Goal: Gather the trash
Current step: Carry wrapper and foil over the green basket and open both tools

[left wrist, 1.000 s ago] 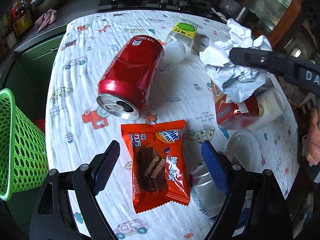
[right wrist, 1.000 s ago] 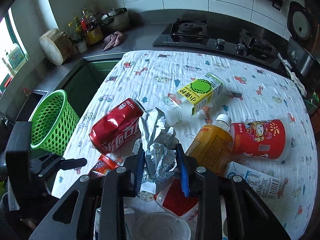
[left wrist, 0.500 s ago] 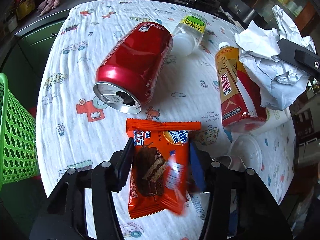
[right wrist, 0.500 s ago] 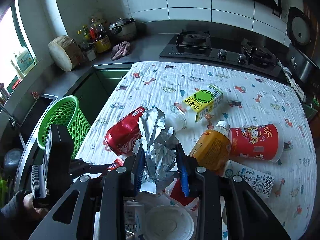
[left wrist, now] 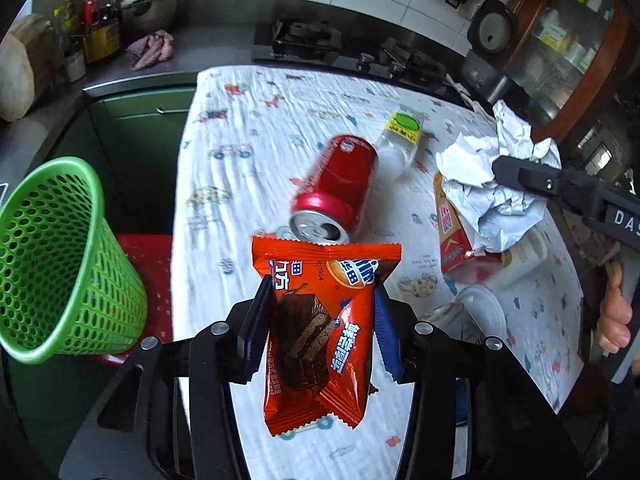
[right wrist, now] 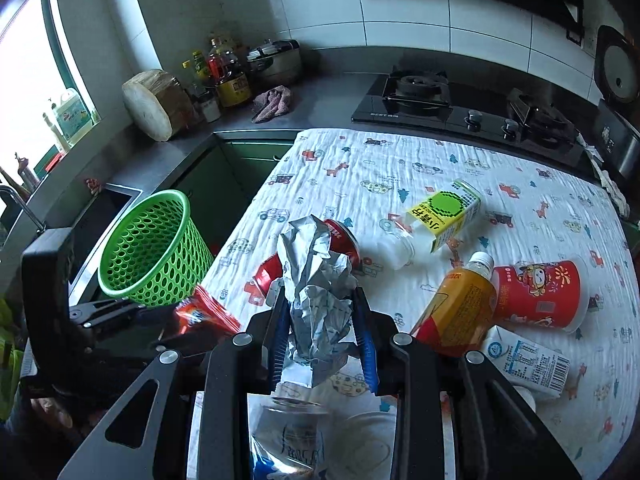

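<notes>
My left gripper [left wrist: 320,320] is shut on an orange snack wrapper [left wrist: 320,332] and holds it above the table's near edge. My right gripper [right wrist: 322,328] is shut on a crumpled paper ball [right wrist: 318,292], also seen in the left wrist view [left wrist: 496,184], held above the table. A green mesh basket [left wrist: 52,256] stands on the floor left of the table; it also shows in the right wrist view [right wrist: 154,248]. A red can [left wrist: 338,188] lies on the patterned tablecloth [left wrist: 248,152].
More trash lies on the table: a yellow-labelled bottle [right wrist: 440,216], an orange juice bottle [right wrist: 456,304], a red paper cup [right wrist: 536,296], a white carton [right wrist: 524,360], a clear cup [right wrist: 288,436] and lid [right wrist: 368,436]. A stove [right wrist: 460,108] sits behind.
My left gripper closed on the orange wrapper and lifted it off the table. My right gripper rose with the paper ball still held.
</notes>
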The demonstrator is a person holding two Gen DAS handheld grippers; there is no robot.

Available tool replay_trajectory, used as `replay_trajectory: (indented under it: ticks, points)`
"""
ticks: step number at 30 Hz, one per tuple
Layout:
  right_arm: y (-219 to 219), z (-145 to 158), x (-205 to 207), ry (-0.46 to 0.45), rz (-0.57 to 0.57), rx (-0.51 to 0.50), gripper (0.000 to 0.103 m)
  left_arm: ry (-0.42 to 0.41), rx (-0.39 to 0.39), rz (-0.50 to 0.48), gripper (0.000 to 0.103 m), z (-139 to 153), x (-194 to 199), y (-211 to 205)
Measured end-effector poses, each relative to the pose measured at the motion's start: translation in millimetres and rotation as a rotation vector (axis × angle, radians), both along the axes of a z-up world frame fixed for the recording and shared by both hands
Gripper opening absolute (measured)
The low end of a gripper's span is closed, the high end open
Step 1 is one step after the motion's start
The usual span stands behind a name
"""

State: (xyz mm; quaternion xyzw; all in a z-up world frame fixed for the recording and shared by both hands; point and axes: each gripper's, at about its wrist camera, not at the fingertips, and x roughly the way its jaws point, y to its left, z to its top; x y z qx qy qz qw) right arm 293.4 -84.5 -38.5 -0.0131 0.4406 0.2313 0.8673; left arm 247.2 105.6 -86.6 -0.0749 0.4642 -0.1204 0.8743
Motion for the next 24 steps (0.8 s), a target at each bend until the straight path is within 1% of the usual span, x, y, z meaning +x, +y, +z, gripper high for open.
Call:
replay_trajectory:
  ticks: [3, 5, 11, 13, 18, 24]
  points:
    - [15, 3, 1, -0.005, 0.024, 0.008, 0.03, -0.052, 0.043, 0.074, 0.047, 16, -4, 31]
    - [29, 5, 1, -0.006, 0.046, 0.013, 0.03, -0.069, 0.06, 0.128, 0.047, 23, -5, 53]
    - [74, 9, 1, -0.004, 0.121, 0.021, 0.03, -0.083, 0.098, 0.264, 0.046, 31, -6, 117]
    - [90, 10, 2, -0.001, 0.144, 0.023, 0.03, -0.087, 0.129, 0.304, 0.047, 31, -5, 136]
    - [129, 11, 2, 0.007, 0.197, 0.039, 0.03, -0.06, 0.201, 0.391, 0.047, 21, 4, 180]
    - [169, 13, 3, 0.012, 0.246, 0.039, 0.03, -0.008, 0.225, 0.445, 0.047, -2, 15, 223]
